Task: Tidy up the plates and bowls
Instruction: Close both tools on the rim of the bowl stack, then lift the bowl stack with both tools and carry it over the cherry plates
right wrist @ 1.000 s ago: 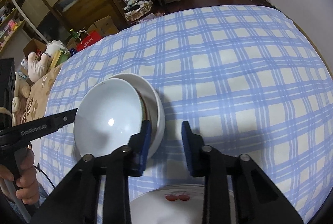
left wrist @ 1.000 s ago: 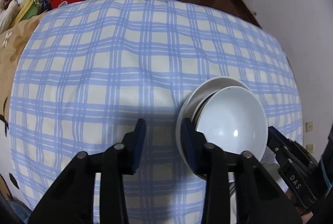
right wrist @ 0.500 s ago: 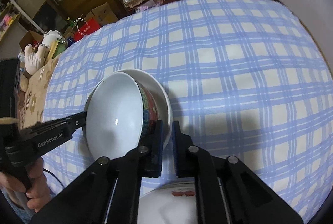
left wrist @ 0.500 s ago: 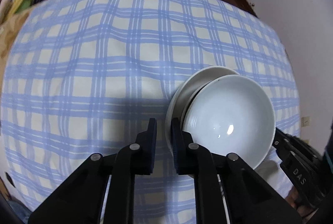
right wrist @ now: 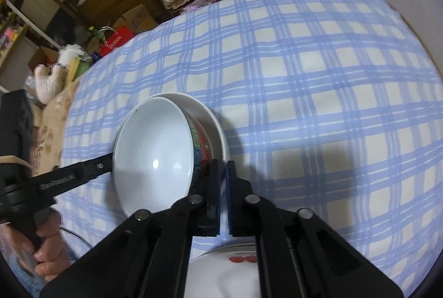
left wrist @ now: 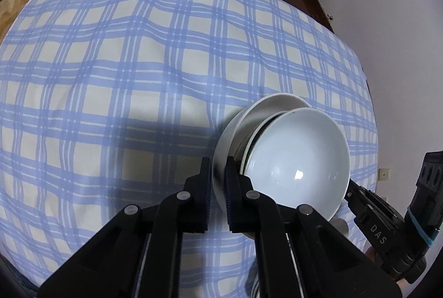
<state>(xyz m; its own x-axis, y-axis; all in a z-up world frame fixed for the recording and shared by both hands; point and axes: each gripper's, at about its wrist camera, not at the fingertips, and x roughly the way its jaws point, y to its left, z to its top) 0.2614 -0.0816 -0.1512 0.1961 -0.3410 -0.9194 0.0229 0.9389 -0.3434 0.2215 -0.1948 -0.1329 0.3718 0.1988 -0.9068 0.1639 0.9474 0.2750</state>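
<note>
Looking along your left gripper point(left wrist: 218, 184), you see its two black fingers pressed onto the near rim of the white plate point(left wrist: 221, 181), one finger on either side of that edge, low and right of centre. The bowl point(left wrist: 296, 159) sits inside the plate, white inside, and the pair is tilted over the blue checked cloth point(left wrist: 138, 76). At the lower right of the frame, part of your right gripper meets the bowl's far side.

Along your right gripper point(right wrist: 222, 190), the fingers stand nearly together, low and centre, pinching the plate point(right wrist: 216, 126) by its rim just right of the bowl point(right wrist: 155, 154), whose outer wall shows red and green pattern. Your left gripper point(right wrist: 83, 173) reaches in from the left edge. Another white dish point(right wrist: 224, 270) with red marks lies at the bottom of the frame.
</note>
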